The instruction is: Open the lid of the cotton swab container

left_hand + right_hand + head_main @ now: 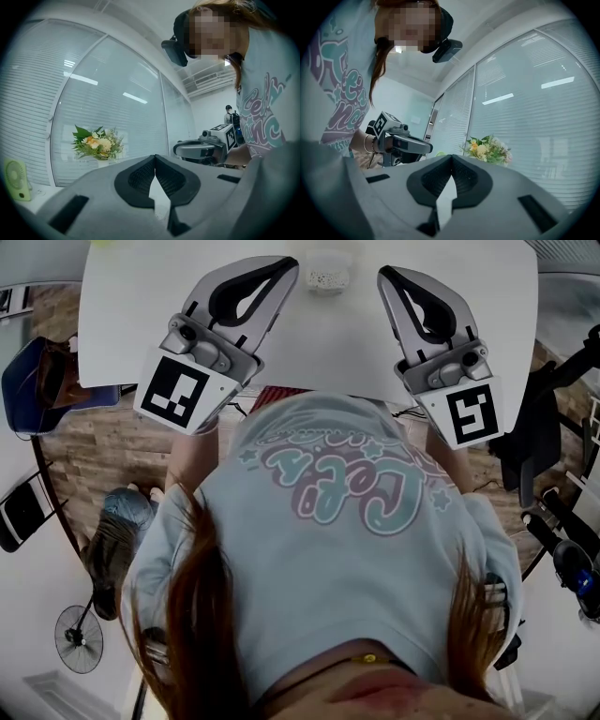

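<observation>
Big white table (319,343) fills the top of the head view, from about 10 o'clock round to 2 o'clock. Below it, the person's pale blue shirt (337,549) with its pastel lettering takes up the whole middle and the 6 o'clock half of the picture.

Over to the tools. The left gripper (292,263) sits at 11 o'clock, angled in over the table with its tips aimed towards 1 o'clock. Its claw is pinched right down: in the left gripper view the black ribbed pads (140,176) meet at their tips with nothing between them.

The right gripper (382,276) mirrors it at 1 o'clock, tips aimed towards 11 o'clock. Same story there. In the right gripper view its pads (464,176) are tip to tip and empty. Both tools hang above the tabletop and hold nothing. Each carries its marker cube at the near end, the left one (183,390) at 9 o'clock and the right one (469,413) at 3 o'clock.

Smaller things now. A bunch of flowers (97,144) stands by the blinds at 9 o'clock in the left gripper view. A little green fan (16,180) sits lower, towards 8 o'clock.

And the smallest of all: the cotton swab container (328,273). It stands dead on 12 o'clock at the table's far edge, between the two sets of tips and touched by neither. It looks clear with white swabs inside. Whether its lid is on is too small to tell.
</observation>
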Tool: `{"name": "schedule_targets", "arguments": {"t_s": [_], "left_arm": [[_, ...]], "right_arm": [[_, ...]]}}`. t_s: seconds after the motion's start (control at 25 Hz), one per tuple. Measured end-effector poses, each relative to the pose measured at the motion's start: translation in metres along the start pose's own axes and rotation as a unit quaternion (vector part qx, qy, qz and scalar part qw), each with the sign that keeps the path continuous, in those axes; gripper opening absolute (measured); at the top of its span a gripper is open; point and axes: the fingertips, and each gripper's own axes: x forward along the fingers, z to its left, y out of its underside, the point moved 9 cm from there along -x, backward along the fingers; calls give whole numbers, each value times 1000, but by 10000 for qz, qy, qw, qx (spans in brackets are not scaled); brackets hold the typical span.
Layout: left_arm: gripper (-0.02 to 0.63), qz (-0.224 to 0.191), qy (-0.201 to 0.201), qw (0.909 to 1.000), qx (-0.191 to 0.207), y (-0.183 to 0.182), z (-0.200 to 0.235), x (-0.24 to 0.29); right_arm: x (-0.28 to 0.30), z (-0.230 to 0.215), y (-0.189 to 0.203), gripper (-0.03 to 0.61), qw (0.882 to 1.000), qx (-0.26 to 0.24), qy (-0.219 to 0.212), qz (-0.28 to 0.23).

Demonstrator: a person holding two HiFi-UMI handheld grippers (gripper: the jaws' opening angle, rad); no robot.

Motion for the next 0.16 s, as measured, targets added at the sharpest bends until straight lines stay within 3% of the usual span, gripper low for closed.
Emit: {"name": "schedule_targets", "arguments": {"t_s": [0.16], "left_arm": [[9,-19,0,10000,10,-1,1,-1]], "right_arm": [[0,1,1,5,10000,2,-2,-8]]}}
